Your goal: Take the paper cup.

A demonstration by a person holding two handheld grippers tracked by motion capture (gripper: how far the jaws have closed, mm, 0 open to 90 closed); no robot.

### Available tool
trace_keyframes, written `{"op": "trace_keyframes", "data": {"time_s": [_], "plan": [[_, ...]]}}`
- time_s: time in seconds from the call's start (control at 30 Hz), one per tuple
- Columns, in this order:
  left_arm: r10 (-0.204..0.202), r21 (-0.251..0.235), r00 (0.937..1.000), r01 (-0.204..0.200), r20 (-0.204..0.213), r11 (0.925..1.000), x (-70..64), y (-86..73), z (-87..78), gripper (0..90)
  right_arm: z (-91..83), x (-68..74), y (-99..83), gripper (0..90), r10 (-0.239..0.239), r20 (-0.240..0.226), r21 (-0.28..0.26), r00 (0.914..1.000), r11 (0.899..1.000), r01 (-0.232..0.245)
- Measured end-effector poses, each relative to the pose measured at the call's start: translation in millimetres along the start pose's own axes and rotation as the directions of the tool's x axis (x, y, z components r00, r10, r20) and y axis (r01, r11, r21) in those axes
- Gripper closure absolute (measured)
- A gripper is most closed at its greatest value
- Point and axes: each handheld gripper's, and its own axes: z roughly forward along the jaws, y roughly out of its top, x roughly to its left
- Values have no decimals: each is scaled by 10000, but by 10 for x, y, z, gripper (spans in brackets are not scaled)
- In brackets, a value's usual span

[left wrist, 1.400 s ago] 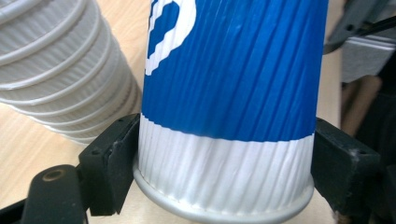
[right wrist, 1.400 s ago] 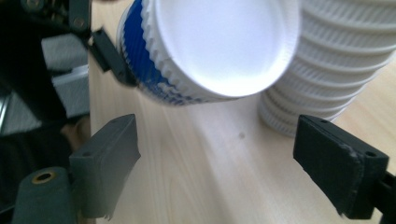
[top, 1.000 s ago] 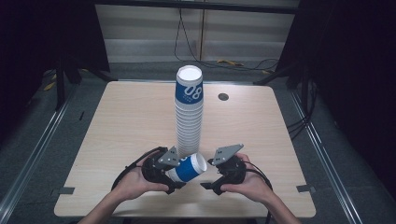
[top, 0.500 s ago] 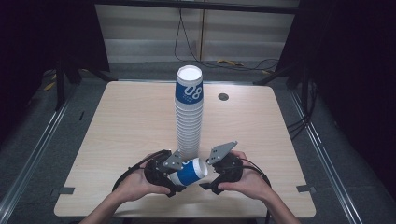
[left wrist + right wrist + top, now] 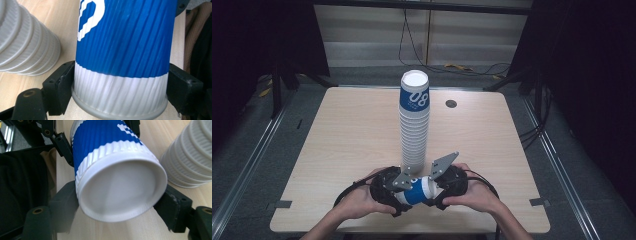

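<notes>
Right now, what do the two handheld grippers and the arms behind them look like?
Both the left gripper and right gripper are black, each topped by a grey three-cornered plate and trailing a black cable. Each has two chunky black jaws with screw holes. The forearms show no sleeves.

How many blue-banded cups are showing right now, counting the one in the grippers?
2. One blue-banded cup lies on its side between the left gripper and right gripper, clamped by both. The other tops the stack; bands on the nested cups below are hidden.
</notes>
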Motion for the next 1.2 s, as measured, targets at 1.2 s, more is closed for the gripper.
{"op": "trace_keyframes", "data": {"time_s": [1.2], "plan": [[260,12,9993,-260,277,9997,-41,0,27,188,104,44,65,261,-544,-521,524,9972,9970,571]]}}
